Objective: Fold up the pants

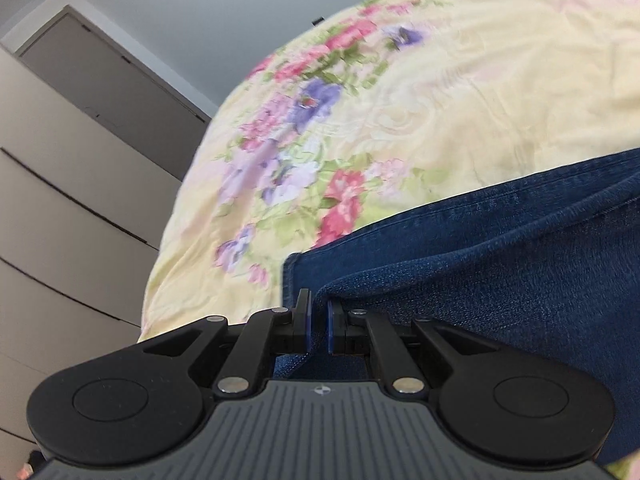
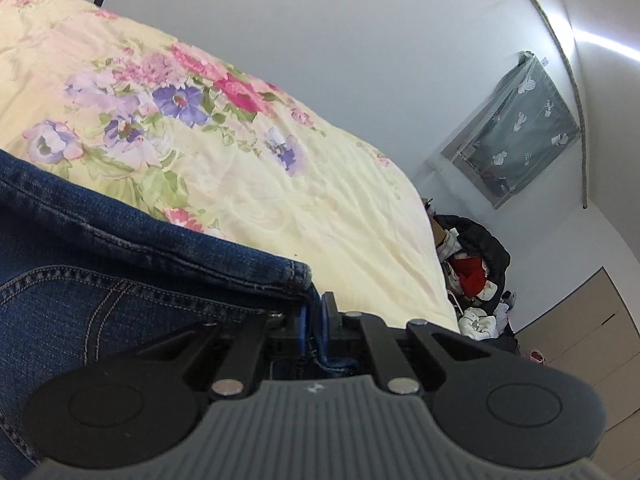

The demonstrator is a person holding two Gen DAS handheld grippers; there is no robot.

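Right at the tip of the left tool (image 1: 319, 320), the blue pads are pinched nearly together on a fold of dark denim, so this tool is clamped on the pants (image 1: 500, 256) at what looks like a hem or leg-end corner. The right tool (image 2: 314, 316) is likewise closed tight, its pads gripping a stitched corner of the same jeans, where a double seam and what appears to be a pocket's curved stitching show just to the left. Both corners are lifted a little, and the cloth between them sags toward the bed (image 1: 460, 92), resting on the yellow floral quilt just past the tools. From the two views, the denim seems already doubled at least once: layered edges run one over the other in both pictures, though how many layers there are I cannot tell. My reading is that a fold is in mid-carry, with the held edge not yet laid down on the rest of the garment; setting it down, squaring the edges and perhaps one more fold are left. Beyond the jeans the quilt stretches away bare. Farther off, the left view shows pale drawer fronts (image 1: 68, 208) and a door against a grey wall; the right view shows a heap of clothes (image 2: 476, 276) beside the bed and a patterned curtain (image 2: 520, 132) on the far wall.
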